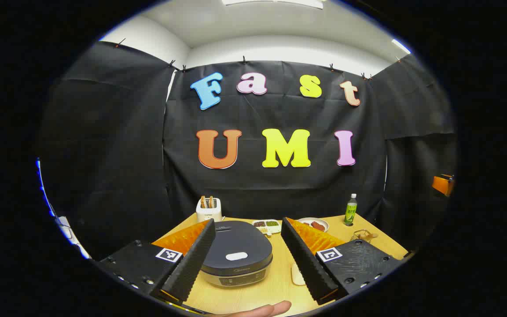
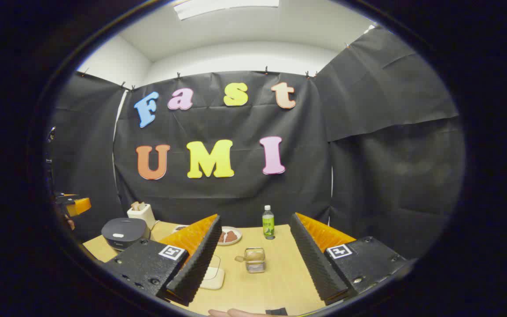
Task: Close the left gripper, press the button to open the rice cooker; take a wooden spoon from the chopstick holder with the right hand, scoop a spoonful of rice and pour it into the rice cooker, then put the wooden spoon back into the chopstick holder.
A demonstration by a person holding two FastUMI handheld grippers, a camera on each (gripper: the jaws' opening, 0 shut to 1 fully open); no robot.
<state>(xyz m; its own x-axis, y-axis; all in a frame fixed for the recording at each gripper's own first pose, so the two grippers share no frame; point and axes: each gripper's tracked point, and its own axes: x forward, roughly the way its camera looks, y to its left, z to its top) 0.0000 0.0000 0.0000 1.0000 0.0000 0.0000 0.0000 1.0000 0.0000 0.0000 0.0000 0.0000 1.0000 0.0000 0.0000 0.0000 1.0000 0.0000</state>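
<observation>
Between the spread fingers of the left gripper [image 1: 247,259] sat the rice cooker [image 1: 236,259], a rounded dark shell with a smooth closed lid and a pale oval button [image 1: 236,256]; its left edge was hidden behind a ribbed finger. Ahead of the right gripper [image 2: 252,264], also wide open and holding nothing, stood the clear chopstick holder [image 2: 255,259] on the wooden table [image 2: 280,273], the wooden spoon [image 2: 241,259] in it hard to make out
</observation>
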